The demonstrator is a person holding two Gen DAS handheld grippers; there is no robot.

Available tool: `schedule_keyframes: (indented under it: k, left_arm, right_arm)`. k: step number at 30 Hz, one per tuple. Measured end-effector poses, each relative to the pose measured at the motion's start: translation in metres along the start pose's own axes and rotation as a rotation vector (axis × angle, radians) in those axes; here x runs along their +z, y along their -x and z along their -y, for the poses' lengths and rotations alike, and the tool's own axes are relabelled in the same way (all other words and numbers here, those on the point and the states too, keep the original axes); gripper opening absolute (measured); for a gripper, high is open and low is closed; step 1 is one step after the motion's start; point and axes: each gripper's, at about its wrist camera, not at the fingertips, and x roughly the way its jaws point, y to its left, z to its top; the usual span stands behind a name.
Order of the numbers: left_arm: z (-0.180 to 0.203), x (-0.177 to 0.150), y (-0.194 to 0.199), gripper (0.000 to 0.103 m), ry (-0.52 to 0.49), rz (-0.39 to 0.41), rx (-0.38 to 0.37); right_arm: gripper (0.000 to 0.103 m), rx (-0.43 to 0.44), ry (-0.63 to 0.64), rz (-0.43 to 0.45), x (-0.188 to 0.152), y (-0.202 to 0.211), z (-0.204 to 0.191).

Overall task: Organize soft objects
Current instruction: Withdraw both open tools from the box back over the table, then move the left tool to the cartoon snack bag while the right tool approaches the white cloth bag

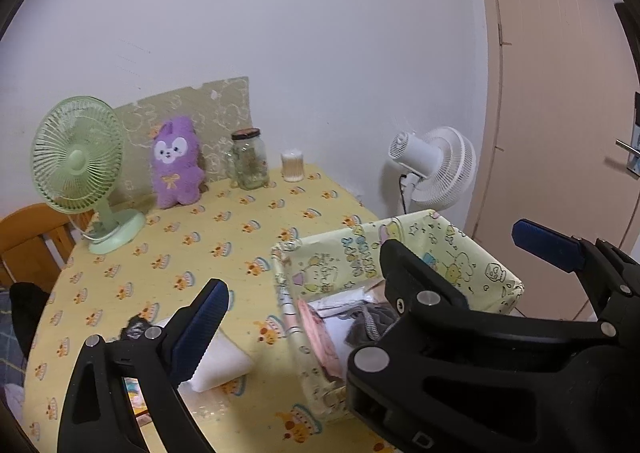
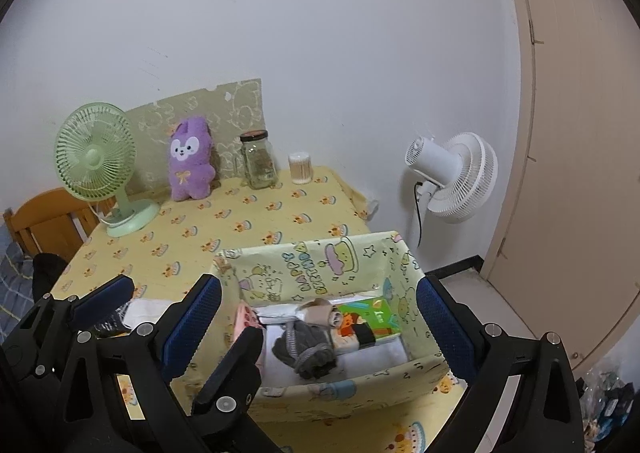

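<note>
**Both jaws wide, sock bundle sits in the box**

My right hand-held gripper (image 2: 318, 317) hangs spread wide and empty over the fabric storage box (image 2: 320, 253); my left hand-held gripper (image 1: 304, 285) gapes empty too. The grey rolled socks (image 2: 306, 351) lie inside the box. They look light and squashy, so pinch the fat middle. A folded white cloth (image 1: 218, 363) waits on the tabletop (image 1: 224, 229), limp; take its folded edge.

My right tool (image 2: 318, 323) is matt black plastic with ribbed blue pads. The bench (image 2: 256, 221) wears smooth printed cloth. The storage box (image 2: 320, 265) looks like glossy coated fabric. The purple toy (image 2: 189, 165) is fuzzy plush; the jar (image 2: 259, 163) is clear glass.
</note>
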Motion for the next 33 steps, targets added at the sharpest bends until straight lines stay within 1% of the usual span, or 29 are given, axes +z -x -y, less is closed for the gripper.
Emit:
schedule_keyframes:
  k: [6,11,23,26,29,33]
  left_arm:
    - [-0.011,-0.002,0.015,0.098,0.004,0.028,0.014]
    - [-0.021,-0.002,0.026,0.098,0.021,0.047,0.011]
    - [-0.046,-0.011,0.051,0.098,0.047,0.078,0.035]
    - [-0.052,-0.014,0.055,0.098,0.05,0.084,0.044]
    - [-0.056,-0.018,0.06,0.098,0.05,0.091,0.054]
    - [-0.063,-0.022,0.064,0.098,0.046,0.101,0.082]
  right_arm:
    - [0.1,0.002,0.008,0.033,0.001,0.014,-0.012]
    - [0.1,0.002,0.026,0.046,0.003,0.024,-0.024]
    - [0.1,0.042,0.059,0.071,0.0,0.041,-0.055]
    - [0.1,0.048,0.063,0.076,-0.002,0.043,-0.062]
    - [0.1,0.034,0.066,0.106,-0.004,0.047,-0.07]
    - [0.1,0.053,0.066,0.105,-0.009,0.047,-0.079]
